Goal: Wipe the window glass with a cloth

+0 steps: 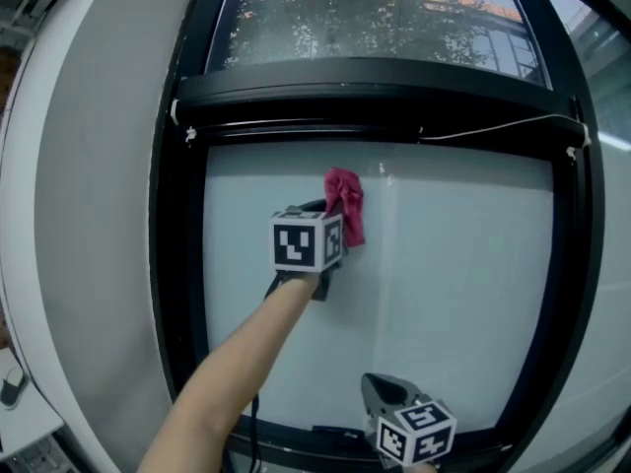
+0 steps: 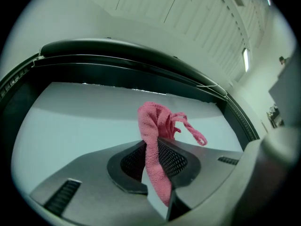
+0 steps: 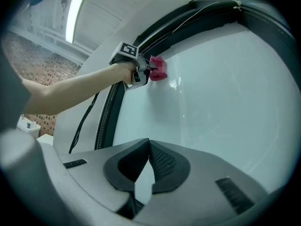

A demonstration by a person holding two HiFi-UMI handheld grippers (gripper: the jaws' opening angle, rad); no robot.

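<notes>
A pink cloth (image 1: 345,203) is pressed against the frosted window glass (image 1: 463,264) near the pane's upper middle. My left gripper (image 1: 330,227) is shut on the cloth, whose strip runs down between the jaws (image 2: 157,168) and bunches above them. From the right gripper view the cloth (image 3: 158,68) and the left gripper (image 3: 145,72) appear far up the pane at the end of a bare forearm. My right gripper (image 1: 380,390) hangs low near the bottom frame, its jaws (image 3: 146,147) closed together with nothing between them, pointing at the glass (image 3: 225,93).
A black window frame (image 1: 182,264) surrounds the pane, with a thick crossbar (image 1: 375,101) above and a thin white cord (image 1: 493,126) running along it. A grey wall (image 1: 89,225) lies to the left. A black cable (image 1: 254,432) hangs below the left arm.
</notes>
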